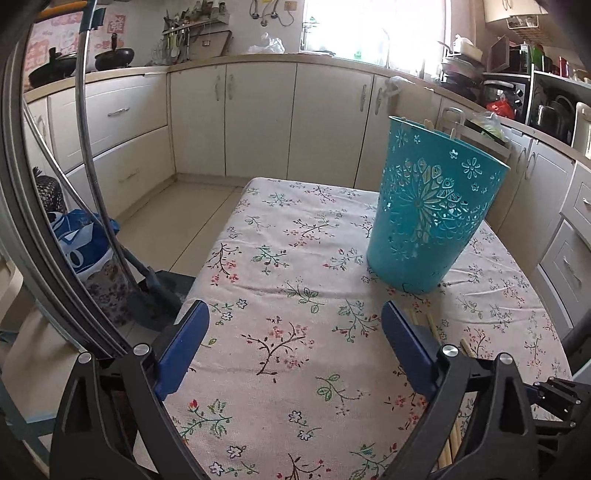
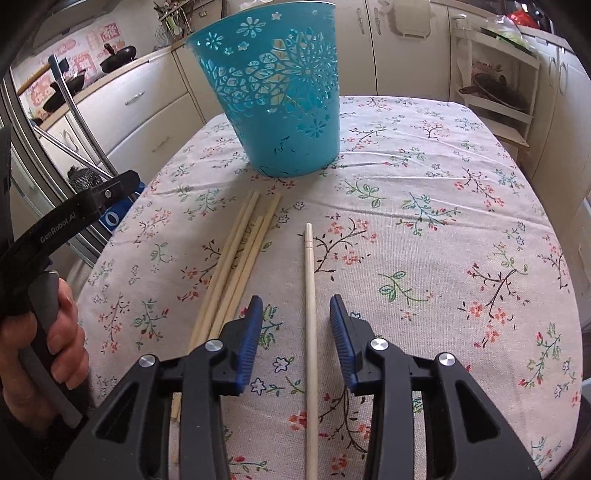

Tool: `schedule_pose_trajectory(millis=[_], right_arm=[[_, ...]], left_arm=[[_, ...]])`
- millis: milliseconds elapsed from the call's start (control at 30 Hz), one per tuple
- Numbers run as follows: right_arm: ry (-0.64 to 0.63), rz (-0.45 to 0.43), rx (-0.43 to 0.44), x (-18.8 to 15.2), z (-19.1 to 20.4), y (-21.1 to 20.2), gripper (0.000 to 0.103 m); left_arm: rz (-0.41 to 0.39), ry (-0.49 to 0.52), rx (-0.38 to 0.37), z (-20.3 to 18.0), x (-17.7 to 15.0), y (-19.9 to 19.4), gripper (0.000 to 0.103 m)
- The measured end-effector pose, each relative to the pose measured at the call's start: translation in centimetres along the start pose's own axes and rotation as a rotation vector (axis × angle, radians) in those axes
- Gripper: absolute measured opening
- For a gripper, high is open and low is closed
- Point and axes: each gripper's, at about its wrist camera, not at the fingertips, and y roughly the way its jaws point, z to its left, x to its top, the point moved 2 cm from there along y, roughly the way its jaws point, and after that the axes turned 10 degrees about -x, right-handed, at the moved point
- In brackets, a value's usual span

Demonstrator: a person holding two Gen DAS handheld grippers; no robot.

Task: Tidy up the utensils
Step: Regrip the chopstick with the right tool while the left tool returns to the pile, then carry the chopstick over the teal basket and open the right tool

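Your right gripper [image 2: 295, 332] has its jaws spread partway astride a single chopstick [image 2: 309, 314] lying free on the desk, not yet pinched. Your left gripper [image 1: 295, 347] has jaws spread wide over bare cloth, empty. The loose bundle of chopsticks [image 2: 236, 258] lies beside the single one, before the teal basket [image 2: 280, 96] standing toward the far edge, likely their destination.

Cream cabinets [image 1: 258, 114] line a tiled floor [image 1: 177, 221]; a bright, perhaps curtained window [image 1: 373, 26].
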Motion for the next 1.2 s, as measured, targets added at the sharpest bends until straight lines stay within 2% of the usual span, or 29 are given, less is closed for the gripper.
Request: schedule_pose_trajectory(millis=[100, 233, 500, 633, 867, 1033, 1200], right_arm=[[-0.037, -0.006, -0.063, 0.1, 0.4, 0.3, 0.028], [-0.063, -0.018, -0.101, -0.1, 0.2, 0.3, 0.017], [-0.11, -0.054, -0.151, -0.7, 0.7, 0.0, 0.007], [-0.029, -0.03, -0.09, -0.7, -0.4, -0.2, 0.006], [0.144, -0.001, 0.078, -1.4, -3.1, -1.3, 0.006], [0.231, -0.043, 0.181, -0.5, -4.0, -3.6, 0.006], [0.29, -0.138, 0.286, 2.9, -4.1, -7.2, 0.006]], left_arm=[[0.037, -0.011, -0.009, -0.1, -0.3, 0.8, 0.093], [0.04, -0.037, -0.018, 0.2, -0.2, 0.9, 0.095], [0.081, 0.003, -0.013, -0.7, -0.7, 1.5, 0.095], [0.09, 0.034, -0.006, -1.3, -0.9, 1.6, 0.095], [0.101, 0.033, -0.004, -1.2, -1.0, 1.8, 0.095], [0.118, 0.048, -0.005, -1.5, -1.0, 2.1, 0.095], [0.128, 0.046, -0.008, -1.6, -1.1, 2.3, 0.095]])
